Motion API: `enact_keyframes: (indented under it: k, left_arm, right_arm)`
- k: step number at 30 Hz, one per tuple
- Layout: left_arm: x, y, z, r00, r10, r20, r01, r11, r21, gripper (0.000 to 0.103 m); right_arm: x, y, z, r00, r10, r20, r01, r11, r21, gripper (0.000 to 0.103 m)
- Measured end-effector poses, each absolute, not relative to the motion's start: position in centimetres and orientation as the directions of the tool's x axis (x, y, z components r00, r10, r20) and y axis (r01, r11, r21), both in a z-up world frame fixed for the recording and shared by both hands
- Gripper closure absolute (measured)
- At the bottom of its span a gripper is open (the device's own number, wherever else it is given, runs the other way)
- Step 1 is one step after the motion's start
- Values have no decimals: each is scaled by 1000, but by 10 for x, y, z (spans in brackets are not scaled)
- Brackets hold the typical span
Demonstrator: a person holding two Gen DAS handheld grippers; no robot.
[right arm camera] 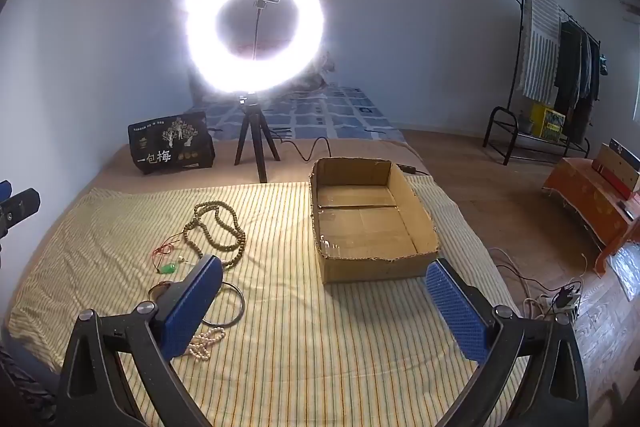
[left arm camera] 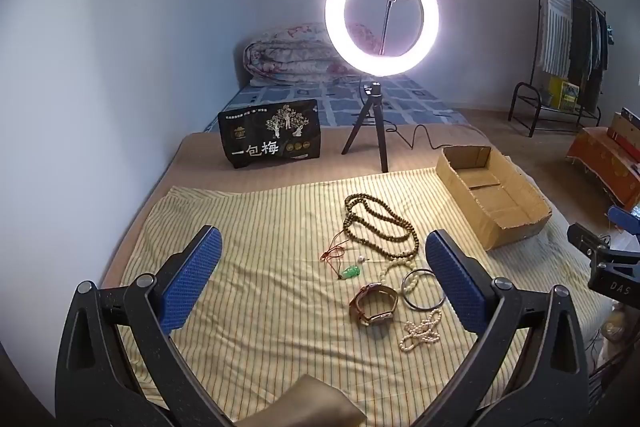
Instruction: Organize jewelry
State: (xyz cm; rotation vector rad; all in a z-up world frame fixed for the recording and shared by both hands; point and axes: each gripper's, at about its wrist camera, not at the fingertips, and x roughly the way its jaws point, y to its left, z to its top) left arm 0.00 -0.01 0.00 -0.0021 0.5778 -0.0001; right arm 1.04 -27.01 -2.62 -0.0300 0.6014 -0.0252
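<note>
While both claws, left claw and right claw, hang released, empty brown cardboard box awaits; brown wooden bead necklace, leather-strap watch, white pearl strand lie unsorted on striped yellow cloth.

Both wrist cameras look steeply down along their grippers across the yellow striped cloth, left view nearer the jewelry, sharing the open brown cardboard box
</note>
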Motion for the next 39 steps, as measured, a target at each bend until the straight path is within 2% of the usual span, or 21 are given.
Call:
enact_keyframes:
  k: [13, 39]
  left_arm:
    - [0, -11, 14, 853, 22, -521, -14, 1000, 18, 0]
    - [-2, -8, 10, 861, 2, -509, 0, 1000, 3, 0]
  right_arm:
    - [8, -273, -25, 830, -39, -557, 10, 998, -56, 0]
    - [12, -268, -28, 823, -29, -568, -2, 999, -55, 0]
